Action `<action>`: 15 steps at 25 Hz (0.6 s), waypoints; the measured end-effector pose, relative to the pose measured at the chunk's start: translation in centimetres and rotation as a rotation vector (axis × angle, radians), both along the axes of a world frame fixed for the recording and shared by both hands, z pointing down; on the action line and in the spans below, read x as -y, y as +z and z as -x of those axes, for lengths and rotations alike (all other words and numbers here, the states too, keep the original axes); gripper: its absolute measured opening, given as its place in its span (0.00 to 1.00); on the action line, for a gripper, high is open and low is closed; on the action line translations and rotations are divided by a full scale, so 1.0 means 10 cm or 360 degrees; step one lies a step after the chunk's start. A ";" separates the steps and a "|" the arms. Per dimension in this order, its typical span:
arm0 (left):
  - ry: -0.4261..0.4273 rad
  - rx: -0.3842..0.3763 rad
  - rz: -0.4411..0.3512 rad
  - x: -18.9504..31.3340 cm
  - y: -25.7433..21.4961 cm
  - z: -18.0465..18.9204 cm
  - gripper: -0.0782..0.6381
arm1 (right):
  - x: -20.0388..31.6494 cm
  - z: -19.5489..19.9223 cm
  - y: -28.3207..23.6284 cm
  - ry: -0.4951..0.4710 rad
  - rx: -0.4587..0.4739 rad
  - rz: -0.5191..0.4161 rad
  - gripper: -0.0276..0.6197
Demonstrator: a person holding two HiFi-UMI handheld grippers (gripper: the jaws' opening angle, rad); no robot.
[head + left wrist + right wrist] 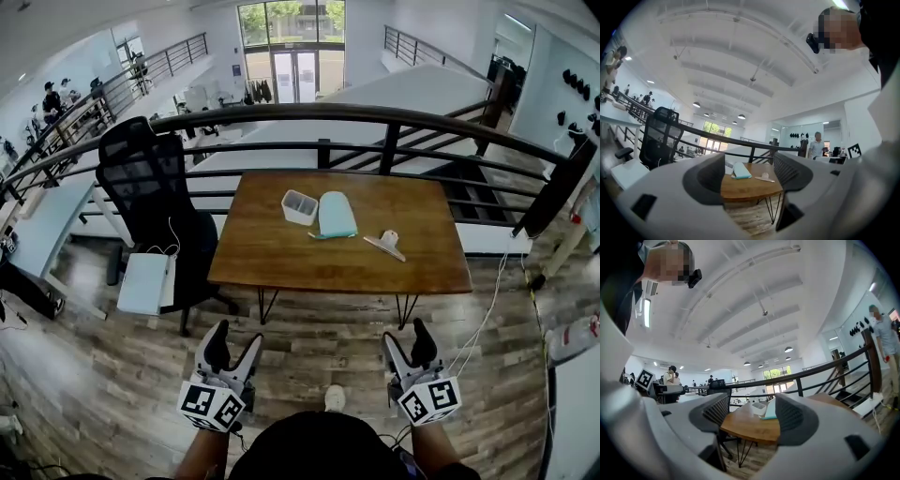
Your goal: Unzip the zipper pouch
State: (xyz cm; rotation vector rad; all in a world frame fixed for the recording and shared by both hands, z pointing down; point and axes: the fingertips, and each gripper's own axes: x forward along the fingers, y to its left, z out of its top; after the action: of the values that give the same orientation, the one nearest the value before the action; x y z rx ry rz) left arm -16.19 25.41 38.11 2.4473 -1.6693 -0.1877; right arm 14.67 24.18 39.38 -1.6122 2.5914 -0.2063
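Note:
A pale teal zipper pouch lies flat near the middle of a brown wooden table; it also shows as the pouch in the left gripper view and as the pouch in the right gripper view. Both grippers are well short of the table, over the floor. My left gripper is open with nothing between its jaws. My right gripper is open too and holds nothing. Both point level toward the table.
A white box sits just left of the pouch, and a small white object on a flat piece lies to its right. A black office chair with a white seat stands left of the table. A dark railing runs behind the table.

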 end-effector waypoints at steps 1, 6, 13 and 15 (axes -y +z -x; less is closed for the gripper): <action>-0.0003 0.0004 -0.0008 0.09 -0.01 -0.05 0.55 | 0.09 -0.05 0.00 -0.0003 0.0000 -0.0003 0.51; -0.0013 0.0015 -0.0015 0.50 -0.01 -0.33 0.55 | 0.51 -0.35 0.05 -0.0011 0.0003 0.0005 0.50; -0.0096 0.0025 -0.0039 0.90 0.00 -0.61 0.55 | 0.92 -0.78 0.08 0.0002 0.0007 0.0040 0.48; -0.0102 0.0029 -0.0031 0.97 0.01 -0.68 0.55 | 1.02 -0.88 0.08 0.0011 0.0015 0.0042 0.48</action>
State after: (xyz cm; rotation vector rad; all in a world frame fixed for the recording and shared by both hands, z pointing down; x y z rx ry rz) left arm -9.42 15.75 38.23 2.4180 -1.7631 -0.1916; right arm 23.47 14.03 40.21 -1.6242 2.5867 -0.2477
